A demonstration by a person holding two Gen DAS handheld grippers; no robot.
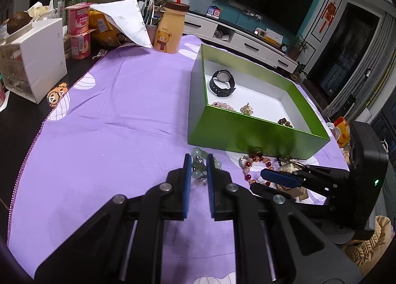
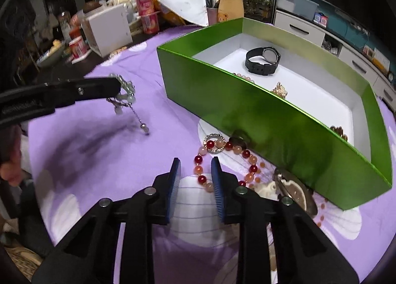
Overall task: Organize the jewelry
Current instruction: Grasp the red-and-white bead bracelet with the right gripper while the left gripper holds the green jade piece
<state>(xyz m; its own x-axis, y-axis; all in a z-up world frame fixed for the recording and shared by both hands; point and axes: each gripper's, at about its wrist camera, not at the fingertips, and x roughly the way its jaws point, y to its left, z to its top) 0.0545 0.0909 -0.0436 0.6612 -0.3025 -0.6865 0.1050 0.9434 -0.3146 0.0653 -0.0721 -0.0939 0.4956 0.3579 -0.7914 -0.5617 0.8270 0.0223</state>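
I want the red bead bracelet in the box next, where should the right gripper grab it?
Take the bead strand of the red bead bracelet lying between the open right gripper, coming straight down from above. It lies flat on the purple cloth, away from the green box.

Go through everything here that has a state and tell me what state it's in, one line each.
Left gripper: shut on the pale green bead bracelet, lifted off the cloth.
Right gripper: open, straddling the red bead bracelet.
Red bead bracelet: lying on the cloth, outside the box.
Green box: open, no lid on.
Black watch: in the box, strap fastened in a loop.
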